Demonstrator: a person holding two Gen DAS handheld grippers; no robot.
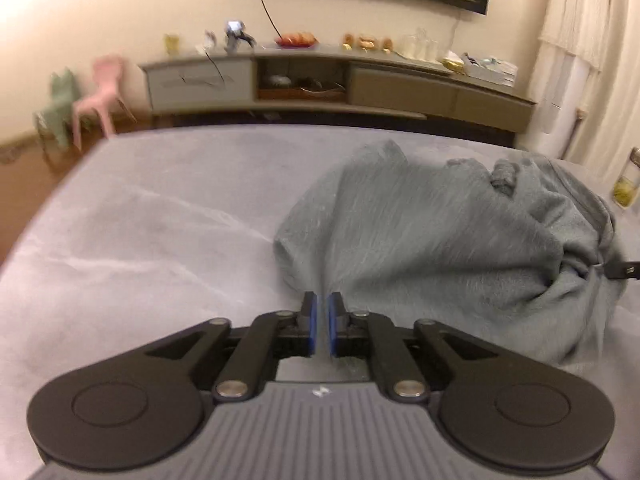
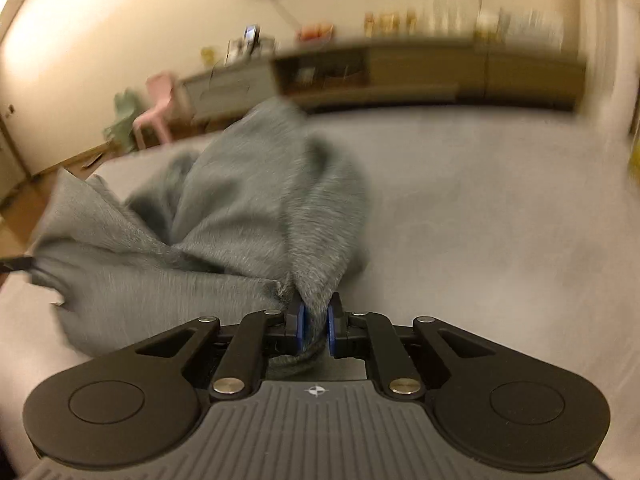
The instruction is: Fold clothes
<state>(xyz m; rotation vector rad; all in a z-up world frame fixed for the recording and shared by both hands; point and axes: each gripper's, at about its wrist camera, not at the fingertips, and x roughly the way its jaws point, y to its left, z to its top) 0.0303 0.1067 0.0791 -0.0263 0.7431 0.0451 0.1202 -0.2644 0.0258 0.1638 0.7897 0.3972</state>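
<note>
Garment (image 2: 224, 216) fabric pinched between both grippers' nearly closed jaws.

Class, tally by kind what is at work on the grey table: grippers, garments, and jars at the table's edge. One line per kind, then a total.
Grippers: 2 (left gripper, right gripper)
Garments: 1 (grey garment)
Jars: 1 (jar)
Total: 4

Premises are presenting as a home living room. A long low sideboard (image 1: 320, 80) is standing against a cream wall, carrying a fruit plate (image 1: 297, 41) and jars. Small plastic chairs (image 1: 100, 92) are sitting in the corner; a curtain (image 1: 576, 40) is hanging beside it.
</note>
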